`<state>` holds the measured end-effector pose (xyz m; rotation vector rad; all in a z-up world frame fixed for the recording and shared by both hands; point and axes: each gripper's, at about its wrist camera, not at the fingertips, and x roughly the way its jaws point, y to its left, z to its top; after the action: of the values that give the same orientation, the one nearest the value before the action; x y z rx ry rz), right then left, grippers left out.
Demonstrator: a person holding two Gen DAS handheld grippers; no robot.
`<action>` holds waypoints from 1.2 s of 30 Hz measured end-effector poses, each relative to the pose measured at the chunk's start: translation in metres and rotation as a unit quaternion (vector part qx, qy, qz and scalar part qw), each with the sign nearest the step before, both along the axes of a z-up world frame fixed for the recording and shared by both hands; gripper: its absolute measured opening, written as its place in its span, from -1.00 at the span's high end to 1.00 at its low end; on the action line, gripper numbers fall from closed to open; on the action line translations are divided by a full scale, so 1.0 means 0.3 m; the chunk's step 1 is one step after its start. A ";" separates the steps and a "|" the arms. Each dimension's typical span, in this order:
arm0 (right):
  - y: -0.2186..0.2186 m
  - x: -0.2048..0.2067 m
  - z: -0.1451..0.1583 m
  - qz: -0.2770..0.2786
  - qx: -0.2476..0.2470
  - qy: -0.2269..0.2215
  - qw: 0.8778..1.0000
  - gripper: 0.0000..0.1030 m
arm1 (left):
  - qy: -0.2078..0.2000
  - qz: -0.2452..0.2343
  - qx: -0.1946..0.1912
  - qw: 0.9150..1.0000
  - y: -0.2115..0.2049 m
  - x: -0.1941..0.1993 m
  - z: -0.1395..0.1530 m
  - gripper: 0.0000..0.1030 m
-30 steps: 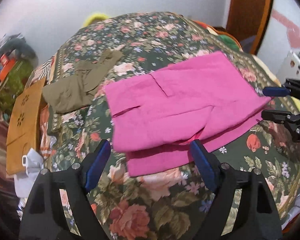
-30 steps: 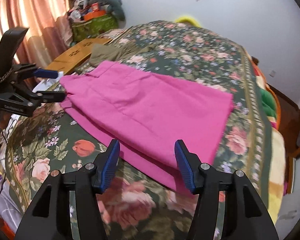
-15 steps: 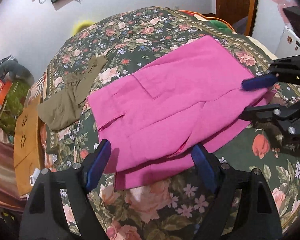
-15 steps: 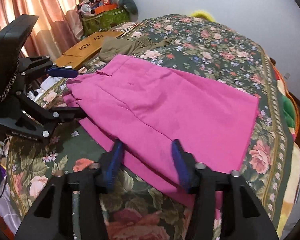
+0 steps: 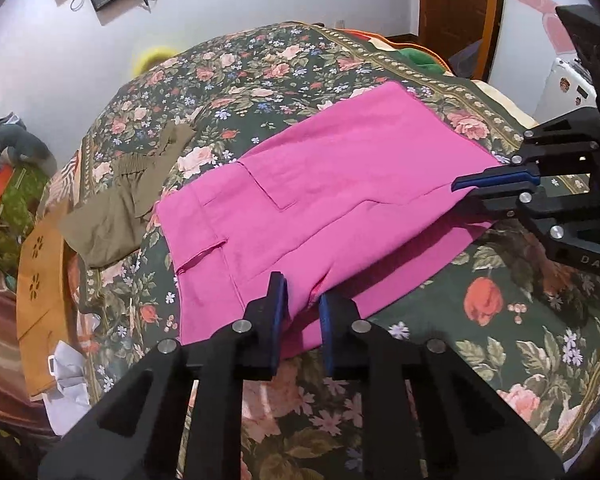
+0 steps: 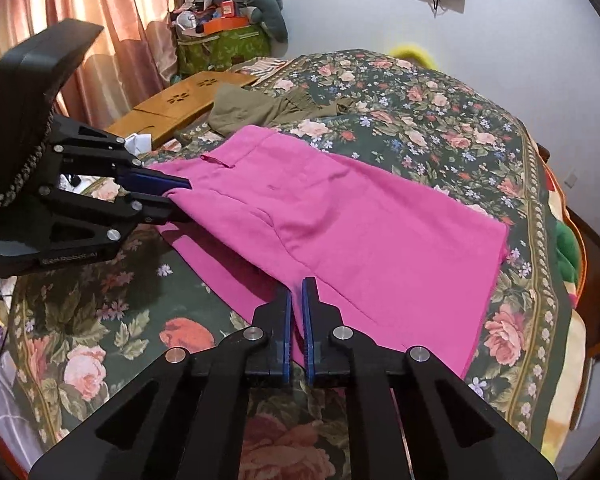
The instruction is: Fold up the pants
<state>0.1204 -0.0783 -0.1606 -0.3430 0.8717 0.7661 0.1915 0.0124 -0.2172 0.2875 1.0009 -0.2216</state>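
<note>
Pink pants (image 5: 320,200) lie folded lengthwise on the flowered bedspread (image 5: 260,64), also in the right wrist view (image 6: 360,232). My left gripper (image 5: 303,300) is shut on the near edge of the upper layer at the waist end; it also shows in the right wrist view (image 6: 180,196). My right gripper (image 6: 297,292) is shut on the near edge of the upper layer toward the leg end; it also shows in the left wrist view (image 5: 460,188). The gripped edge is lifted a little off the lower layer.
An olive garment (image 5: 112,216) lies left of the pants, beside a wooden lap table (image 5: 40,272). Green and orange cloth (image 6: 568,248) lies at the bed's far side. Curtains (image 6: 80,32) and a cluttered pile (image 6: 228,28) stand beyond the bed.
Both grippers moved in to the pants' near edge and closed on the upper layer. They were open one second ago.
</note>
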 end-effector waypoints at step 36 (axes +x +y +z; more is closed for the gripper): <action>0.044 0.093 -0.081 -0.088 0.064 0.125 0.986 0.17 | 0.045 0.127 -0.130 0.982 0.178 0.089 -0.018 -0.09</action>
<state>0.1482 -0.0650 -0.1849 -0.0551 1.0677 0.7048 0.2181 0.0658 -0.2227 -0.0905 1.0740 -0.1316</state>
